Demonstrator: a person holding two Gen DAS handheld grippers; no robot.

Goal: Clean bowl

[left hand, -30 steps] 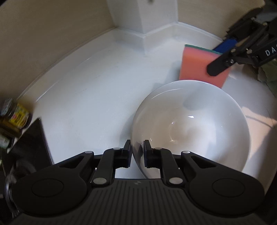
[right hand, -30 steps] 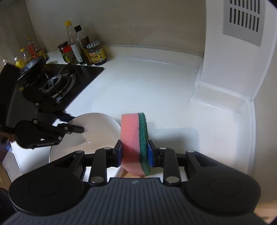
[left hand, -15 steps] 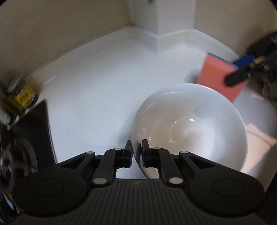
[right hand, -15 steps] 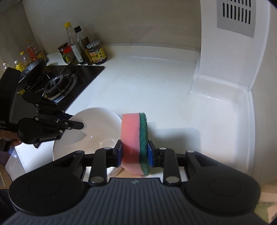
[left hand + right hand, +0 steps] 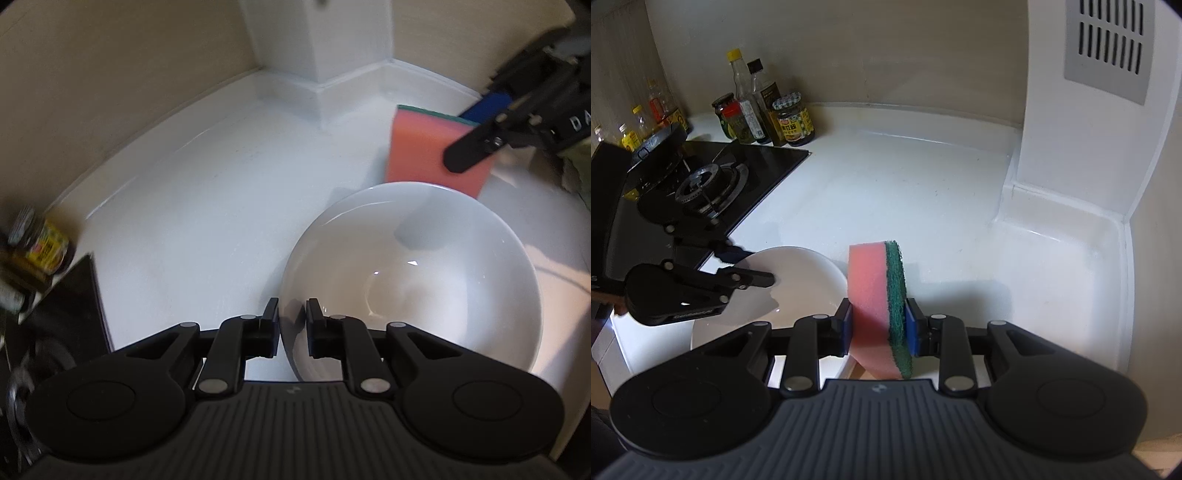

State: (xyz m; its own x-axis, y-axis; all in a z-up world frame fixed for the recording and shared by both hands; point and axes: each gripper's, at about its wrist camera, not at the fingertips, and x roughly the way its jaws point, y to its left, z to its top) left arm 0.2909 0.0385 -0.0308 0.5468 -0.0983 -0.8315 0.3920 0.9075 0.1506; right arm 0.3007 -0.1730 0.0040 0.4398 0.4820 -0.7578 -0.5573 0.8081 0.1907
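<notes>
Meanwhile, the bowl [image 5: 410, 280] is sitting empty on the counter [image 5: 207, 206], its rim between the left gripper's [image 5: 291, 325] opening jaws; the right gripper [image 5: 879, 328] is clamping a sponge [image 5: 877, 306] just beside.

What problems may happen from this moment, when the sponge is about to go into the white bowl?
1. The left gripper straddles the rim of the white ceramic bowl and its jaws are opening with the rim between them, so scrubbing may push the bowl away.
2. The bowl stands near the front edge of the white countertop, so it might slide off.
3. The right gripper pinches the pink and green sponge low down, so it may bend or twist out.
</notes>
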